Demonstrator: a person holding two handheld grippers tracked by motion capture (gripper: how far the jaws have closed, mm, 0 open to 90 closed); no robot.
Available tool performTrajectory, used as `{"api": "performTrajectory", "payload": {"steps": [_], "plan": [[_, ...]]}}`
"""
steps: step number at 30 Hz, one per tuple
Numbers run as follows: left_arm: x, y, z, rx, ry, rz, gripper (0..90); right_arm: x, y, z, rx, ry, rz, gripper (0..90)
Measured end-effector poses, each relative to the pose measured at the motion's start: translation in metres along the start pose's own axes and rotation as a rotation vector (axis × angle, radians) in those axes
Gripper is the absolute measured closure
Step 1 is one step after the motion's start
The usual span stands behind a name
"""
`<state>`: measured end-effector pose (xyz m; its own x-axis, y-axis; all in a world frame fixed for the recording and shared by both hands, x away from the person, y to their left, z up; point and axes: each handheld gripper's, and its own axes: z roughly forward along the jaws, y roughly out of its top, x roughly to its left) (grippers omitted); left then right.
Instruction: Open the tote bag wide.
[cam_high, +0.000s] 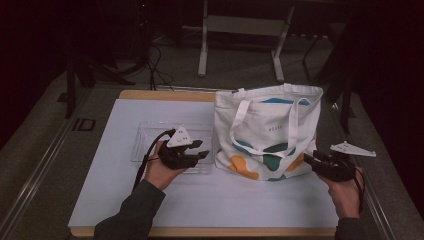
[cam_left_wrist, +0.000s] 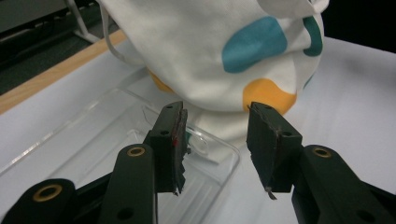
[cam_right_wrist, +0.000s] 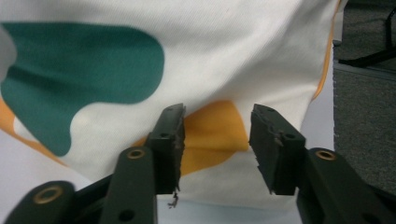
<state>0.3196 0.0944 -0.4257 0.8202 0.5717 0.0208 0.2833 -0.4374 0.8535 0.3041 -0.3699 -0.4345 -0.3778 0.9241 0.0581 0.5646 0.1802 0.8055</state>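
Observation:
A white cloth tote bag (cam_high: 267, 132) with teal and orange blobs stands on the right half of the white tabletop (cam_high: 210, 195), its handles hanging down the front. A clear plastic tray (cam_high: 142, 125) lies just left of it. My left gripper (cam_high: 204, 149) hovers over the tray's right end and points at the bag. In the left gripper view this gripper (cam_left_wrist: 215, 130) is open and empty, with the tray (cam_left_wrist: 93, 121) below and the bag (cam_left_wrist: 224, 51) ahead. My right gripper (cam_high: 307, 160) is at the bag's lower right corner. In the right gripper view it (cam_right_wrist: 217, 135) is open just in front of the cloth (cam_right_wrist: 233, 56).
The tabletop's wooden edge (cam_high: 165, 95) runs along the far side. A metal stand (cam_high: 202, 50) and cables (cam_high: 157, 70) are on the floor behind the table. Bare white surface lies in front of the bag and the tray.

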Motion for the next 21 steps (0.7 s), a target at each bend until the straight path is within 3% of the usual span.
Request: {"api": "performTrajectory", "payload": {"steps": [5, 13, 19, 21], "plan": [[0.007, 0.006, 0.005, 0.008, 0.005, -0.005, 56.4, -0.005, 0.008, 0.002, 0.003, 0.004, 0.014, 50.4], [0.024, 0.016, 0.020, 0.009, 0.008, -0.016, 55.7, -0.021, 0.017, 0.017, -0.005, 0.092, 0.139, 47.9], [0.032, 0.023, 0.030, 0.033, 0.020, -0.006, 54.8, -0.025, 0.020, 0.025, 0.006, 0.132, 0.162, 52.1], [0.036, 0.026, 0.033, 0.032, 0.011, -0.021, 54.5, -0.024, 0.022, 0.026, 0.017, 0.136, 0.160, 55.7]]}}
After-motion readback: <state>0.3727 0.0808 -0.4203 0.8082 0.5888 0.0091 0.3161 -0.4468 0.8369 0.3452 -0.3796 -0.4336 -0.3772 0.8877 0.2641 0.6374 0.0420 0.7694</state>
